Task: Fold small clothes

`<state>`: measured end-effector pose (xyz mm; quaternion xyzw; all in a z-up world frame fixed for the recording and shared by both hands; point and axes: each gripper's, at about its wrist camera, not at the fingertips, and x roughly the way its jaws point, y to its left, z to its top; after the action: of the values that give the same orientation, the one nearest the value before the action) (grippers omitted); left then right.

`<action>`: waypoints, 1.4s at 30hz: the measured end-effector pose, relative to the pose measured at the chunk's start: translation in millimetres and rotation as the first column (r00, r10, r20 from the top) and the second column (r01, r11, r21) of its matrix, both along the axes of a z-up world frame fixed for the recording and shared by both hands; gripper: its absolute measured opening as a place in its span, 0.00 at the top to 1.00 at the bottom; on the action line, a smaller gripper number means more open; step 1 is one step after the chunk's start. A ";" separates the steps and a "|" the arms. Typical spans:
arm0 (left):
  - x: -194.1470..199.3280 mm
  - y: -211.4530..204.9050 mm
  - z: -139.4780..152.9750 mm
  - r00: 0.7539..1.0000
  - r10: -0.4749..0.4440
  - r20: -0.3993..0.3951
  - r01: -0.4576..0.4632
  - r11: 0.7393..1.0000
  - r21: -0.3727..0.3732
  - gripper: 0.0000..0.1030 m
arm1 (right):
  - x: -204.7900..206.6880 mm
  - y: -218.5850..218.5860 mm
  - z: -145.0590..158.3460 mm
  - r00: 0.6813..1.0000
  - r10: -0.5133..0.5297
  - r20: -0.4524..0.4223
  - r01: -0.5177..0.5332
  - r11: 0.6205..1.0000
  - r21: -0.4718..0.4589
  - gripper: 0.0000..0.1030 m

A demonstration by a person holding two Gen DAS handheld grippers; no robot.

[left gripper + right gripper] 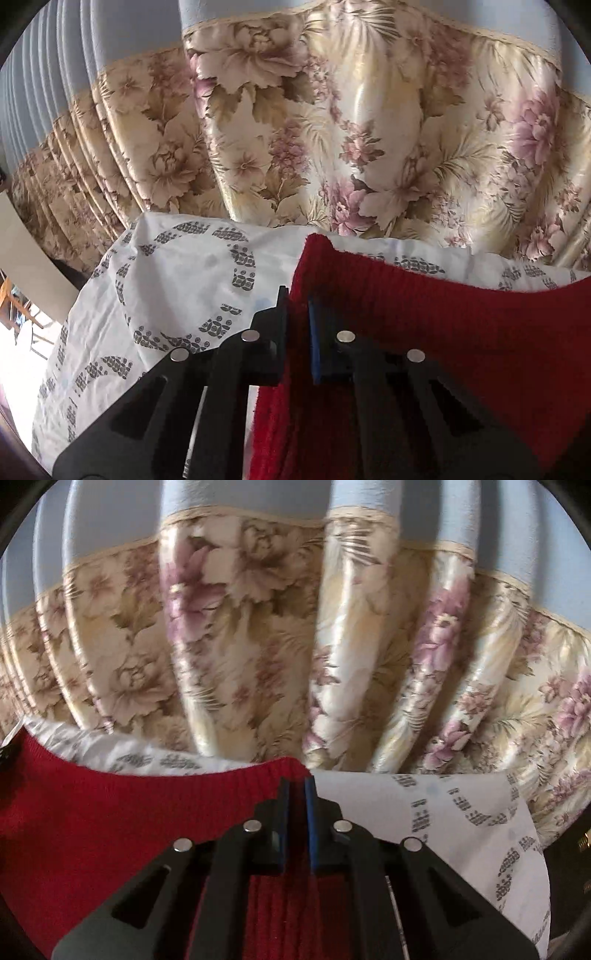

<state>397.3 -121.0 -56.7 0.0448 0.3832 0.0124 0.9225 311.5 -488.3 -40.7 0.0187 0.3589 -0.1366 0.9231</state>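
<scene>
Closest in, both grippers are clamped on the red knit sweater (424,332): the left gripper (298,295) has its jaws pinched tight on the sweater's left corner, and the right gripper (296,783) is squeezed down on the right corner by the ribbed hem. The sweater itself is spread out on a white patterned sheet (166,280), which sticks out past it on both sides. Behind the sheet hangs a shiny floral curtain (332,140).
</scene>
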 end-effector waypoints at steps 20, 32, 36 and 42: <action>-146.6 -4.8 42.2 0.977 -0.144 0.156 0.136 0.989 0.060 0.05 | -153.5 -22.2 -7.7 0.999 0.010 -0.035 -0.003 0.985 0.175 0.21; -157.6 -25.7 28.4 0.979 -0.122 0.163 0.126 0.992 -0.016 0.03 | -133.8 -8.6 -42.5 0.997 -0.034 -0.076 0.050 0.975 0.217 0.19; -152.4 -21.0 20.8 0.982 -0.100 0.160 0.109 0.993 -0.051 0.03 | -130.1 -7.2 -50.2 0.995 -0.031 -0.090 0.051 0.971 0.233 0.19; -149.5 -21.6 17.7 0.983 -0.111 0.149 0.120 0.991 -0.053 0.03 | -128.8 -2.9 -53.7 0.997 0.022 -0.071 0.000 0.957 0.291 0.46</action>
<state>247.7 -142.6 -39.0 0.0374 0.3116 -0.0496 0.9482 182.8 -491.3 -94.5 0.1473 0.4088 -0.0776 0.8973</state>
